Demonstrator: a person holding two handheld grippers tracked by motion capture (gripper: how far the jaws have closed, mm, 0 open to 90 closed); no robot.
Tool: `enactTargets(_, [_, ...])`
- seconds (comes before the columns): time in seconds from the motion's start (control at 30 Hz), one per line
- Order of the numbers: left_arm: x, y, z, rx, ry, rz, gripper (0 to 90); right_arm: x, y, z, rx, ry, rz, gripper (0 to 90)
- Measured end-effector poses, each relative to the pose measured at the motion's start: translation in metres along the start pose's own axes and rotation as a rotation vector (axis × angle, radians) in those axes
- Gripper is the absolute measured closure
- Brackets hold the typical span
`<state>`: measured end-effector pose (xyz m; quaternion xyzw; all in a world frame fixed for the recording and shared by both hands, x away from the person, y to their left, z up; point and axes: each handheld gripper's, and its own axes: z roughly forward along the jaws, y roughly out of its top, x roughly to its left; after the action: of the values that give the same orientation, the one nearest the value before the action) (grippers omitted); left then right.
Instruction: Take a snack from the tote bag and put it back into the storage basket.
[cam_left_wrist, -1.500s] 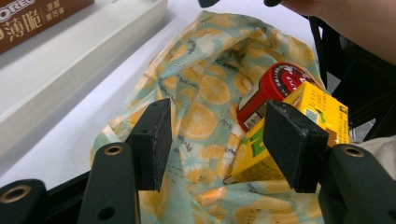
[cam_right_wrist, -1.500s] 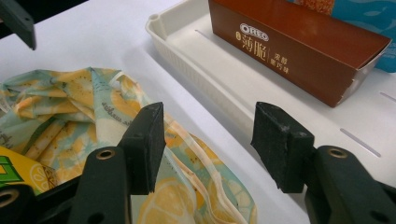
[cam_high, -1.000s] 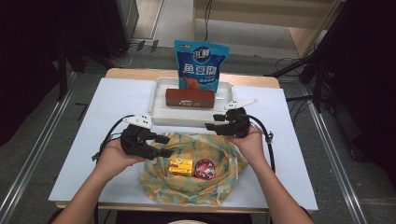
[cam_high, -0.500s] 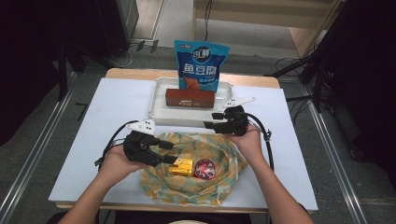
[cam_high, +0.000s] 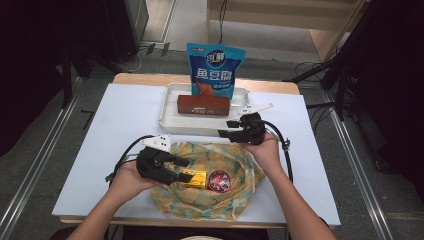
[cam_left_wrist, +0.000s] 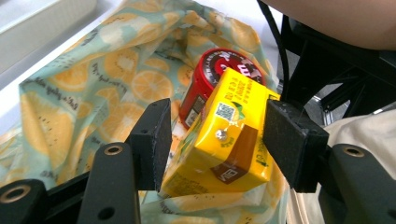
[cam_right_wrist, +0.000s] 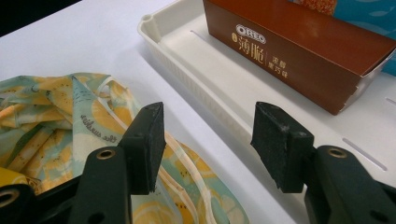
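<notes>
- The yellow drink carton (cam_left_wrist: 224, 140) is a small glossy box with sharp folded corners, a brown band across its face and a round foil straw-spot; it lies on the lemon-print cloth bag (cam_high: 210, 200) near the table's front edge.
- The left gripper (cam_high: 186, 170) has its black foam-faced jaws straddling the carton: the one at 3 o'clock in the left gripper view lies against the carton's edge, the one at 9 o'clock sits close beside it, and I cannot tell whether they truly squeeze it.
- In the left gripper view the carton's long axis runs from about 7 o'clock to 1 o'clock, its far end against the red round tin (cam_left_wrist: 212, 77).
- In the high view the tin, with its shiny lid (cam_high: 218, 181), lies just at 3 o'clock of the carton (cam_high: 192, 177), both on the soft, wrinkled cloth.
- The right gripper (cam_high: 231, 134) rests at the bag's 1 o'clock corner, jaws spread with nothing between them, over the bag's edge and the white tabletop (cam_high: 125, 120).
- At 12 o'clock of the bag stands a white plastic tray (cam_high: 170, 107) with a ribbed wall; it holds a long brown biscuit box (cam_high: 203, 105), with a blue snack pouch (cam_high: 214, 70) upright behind it.
</notes>
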<state>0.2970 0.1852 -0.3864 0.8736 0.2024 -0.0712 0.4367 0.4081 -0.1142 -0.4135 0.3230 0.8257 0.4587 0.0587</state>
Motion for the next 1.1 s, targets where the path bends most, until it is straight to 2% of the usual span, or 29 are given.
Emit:
enactTargets(0.13, [-0.001,0.0,0.002,0.001,-0.013,0.002,42.5,0.0,0.0,-0.001,-0.005,0.003,0.001,45.1])
enactTargets(0.3, [-0.005,0.001,0.008,0.031,-0.018,0.023,42.6,0.0,0.0,-0.001,-0.005,0.001,-0.002,45.1])
enactTargets(0.5, [-0.002,-0.002,0.011,0.036,-0.033,0.027,41.2,0.0,0.0,-0.001,-0.002,0.001,0.0,45.0])
enactTargets(0.6, [-0.002,-0.004,0.018,0.083,-0.003,0.051,42.9,0.0,0.0,0.0,-0.002,0.0,-0.003,45.1])
enactTargets(0.63, [-0.002,-0.005,0.02,0.083,-0.016,0.047,42.8,0.0,0.0,0.0,-0.001,0.0,-0.002,45.1])
enactTargets(0.93, [0.003,-0.007,0.019,0.052,-0.036,0.035,46.0,0.0,0.0,0.0,0.0,0.0,-0.004,45.0])
enactTargets(1.1, [0.005,-0.006,0.017,0.04,-0.021,0.036,48.7,0.0,0.0,0.0,-0.001,0.005,-0.002,44.9])
